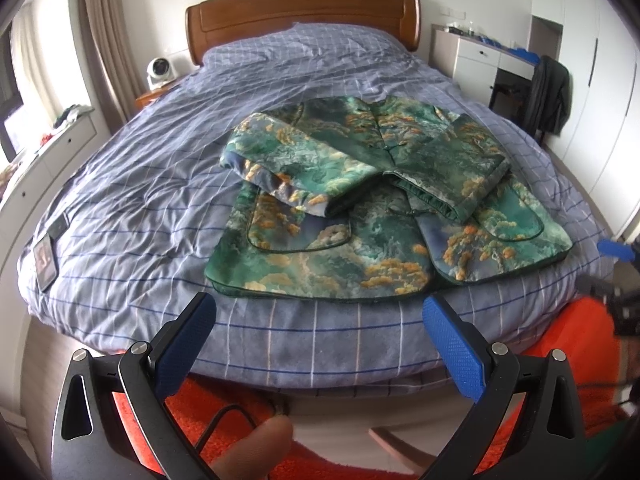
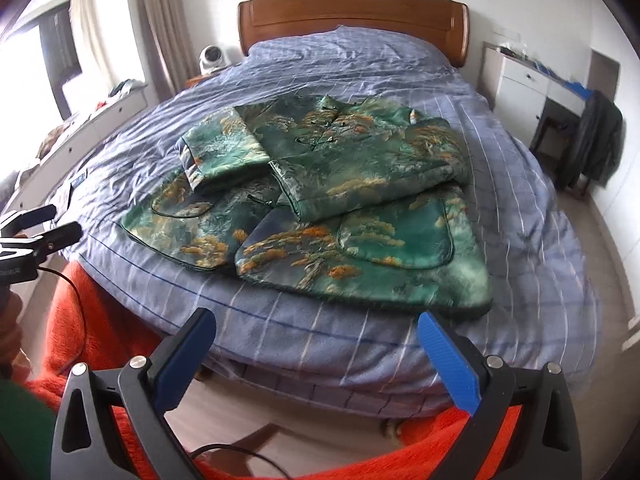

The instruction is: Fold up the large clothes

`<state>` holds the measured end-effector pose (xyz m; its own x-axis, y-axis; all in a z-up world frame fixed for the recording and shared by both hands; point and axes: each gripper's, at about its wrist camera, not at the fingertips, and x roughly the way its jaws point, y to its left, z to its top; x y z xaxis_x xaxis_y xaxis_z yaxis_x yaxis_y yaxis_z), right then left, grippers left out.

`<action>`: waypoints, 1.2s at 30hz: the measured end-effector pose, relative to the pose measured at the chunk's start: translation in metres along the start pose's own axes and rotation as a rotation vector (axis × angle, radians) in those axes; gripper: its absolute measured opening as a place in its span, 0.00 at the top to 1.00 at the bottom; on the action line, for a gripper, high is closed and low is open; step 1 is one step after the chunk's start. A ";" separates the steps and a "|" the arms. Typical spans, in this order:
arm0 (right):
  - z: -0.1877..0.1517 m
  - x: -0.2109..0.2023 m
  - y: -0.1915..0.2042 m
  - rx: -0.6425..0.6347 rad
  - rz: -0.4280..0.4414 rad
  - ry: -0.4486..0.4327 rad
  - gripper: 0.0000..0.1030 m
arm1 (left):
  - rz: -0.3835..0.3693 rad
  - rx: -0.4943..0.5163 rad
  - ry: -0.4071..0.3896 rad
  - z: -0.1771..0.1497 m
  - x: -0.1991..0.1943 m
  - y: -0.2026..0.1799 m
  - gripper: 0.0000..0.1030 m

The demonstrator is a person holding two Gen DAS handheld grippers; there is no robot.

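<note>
Right, we hold both tools back over the foot of the bed (image 1: 132,184). Our left gripper (image 1: 318,314) has its blue pads spread wide, nothing between them, and our right gripper (image 2: 316,332) is just as wide and empty. The green patterned jacket (image 1: 360,208) lies flat on the checked blue cover, near the foot end. Its long axis runs up the bed: collar toward the wooden headboard (image 1: 304,12), hem toward us. Both sleeves are folded across the chest, overlapping above the pockets.
</note>
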<state>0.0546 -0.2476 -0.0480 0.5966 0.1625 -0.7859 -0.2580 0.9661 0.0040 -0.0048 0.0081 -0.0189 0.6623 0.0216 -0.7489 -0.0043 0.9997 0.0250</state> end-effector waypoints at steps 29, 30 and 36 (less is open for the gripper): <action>0.094 0.209 0.022 -0.283 -0.006 0.095 0.48 | 0.028 -0.101 0.047 -0.018 0.005 0.029 0.00; 0.094 0.207 0.022 -0.273 0.006 0.094 0.57 | 0.024 -0.098 0.047 -0.018 0.005 0.028 0.00; 0.096 0.197 0.029 -0.272 0.027 0.068 0.75 | 0.012 -0.065 0.048 -0.018 0.006 0.018 0.00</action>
<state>0.2372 -0.1683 -0.1433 0.5364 0.1645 -0.8278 -0.4732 0.8708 -0.1336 -0.0148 0.0267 -0.0345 0.6256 0.0328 -0.7795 -0.0618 0.9981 -0.0075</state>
